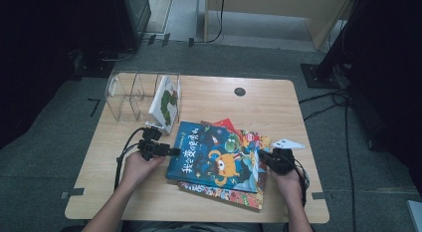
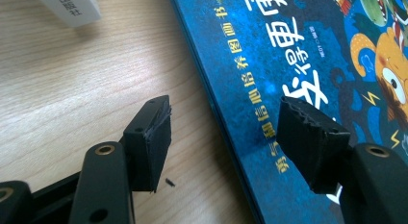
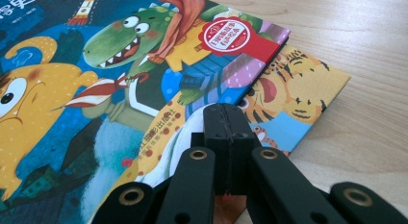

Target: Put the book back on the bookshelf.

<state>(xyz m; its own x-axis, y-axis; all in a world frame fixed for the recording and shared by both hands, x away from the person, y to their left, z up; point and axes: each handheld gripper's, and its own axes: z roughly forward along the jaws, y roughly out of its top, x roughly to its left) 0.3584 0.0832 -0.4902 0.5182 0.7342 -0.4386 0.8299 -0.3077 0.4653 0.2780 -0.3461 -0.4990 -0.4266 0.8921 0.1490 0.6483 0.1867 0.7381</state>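
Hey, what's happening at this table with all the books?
A person at a wooden table works a gripper in each hand over a pile of picture books. The left gripper, jaws open, straddles the left edge of the top blue book without pinching it. The right gripper, jaws shut, sits at the pile's right side over the blue book's corner. One white book already stands in the clear rack behind.

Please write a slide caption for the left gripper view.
Open left gripper straddling the blue picture book's spine edge on the wooden table.

High view: overhead, facing forward and down, far. Both gripper views: low, close, skimming the pale wooden bench [image 1: 209,92]; all share the glossy blue picture book [image 1: 214,157].
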